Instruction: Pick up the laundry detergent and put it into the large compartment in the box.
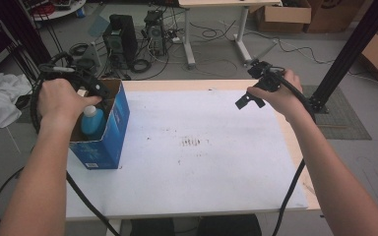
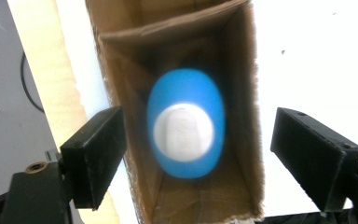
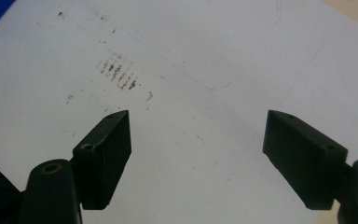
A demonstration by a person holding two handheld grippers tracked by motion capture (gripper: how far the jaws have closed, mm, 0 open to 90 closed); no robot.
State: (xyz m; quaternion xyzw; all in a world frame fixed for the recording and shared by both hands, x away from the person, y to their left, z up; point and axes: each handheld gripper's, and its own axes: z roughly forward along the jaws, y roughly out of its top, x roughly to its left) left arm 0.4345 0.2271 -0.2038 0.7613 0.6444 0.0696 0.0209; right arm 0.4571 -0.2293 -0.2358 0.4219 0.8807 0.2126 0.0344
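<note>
Hovering our left gripper [image 2: 193, 154], fingers apart w/ nothing gripped, over the blue bottle [image 2: 185, 123] inside the box [image 1: 109, 132] at the surface's [image 1: 202, 162] left edge; box walls hide bottle's base. Right gripper [image 3: 196, 158] fingers apart too.

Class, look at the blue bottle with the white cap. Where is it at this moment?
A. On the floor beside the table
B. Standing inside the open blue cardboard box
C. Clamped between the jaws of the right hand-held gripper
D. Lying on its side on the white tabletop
B: the blue bottle stands cap-up inside the open blue cardboard box, and the left hand-held gripper is above it with jaws apart, not touching it.
</note>
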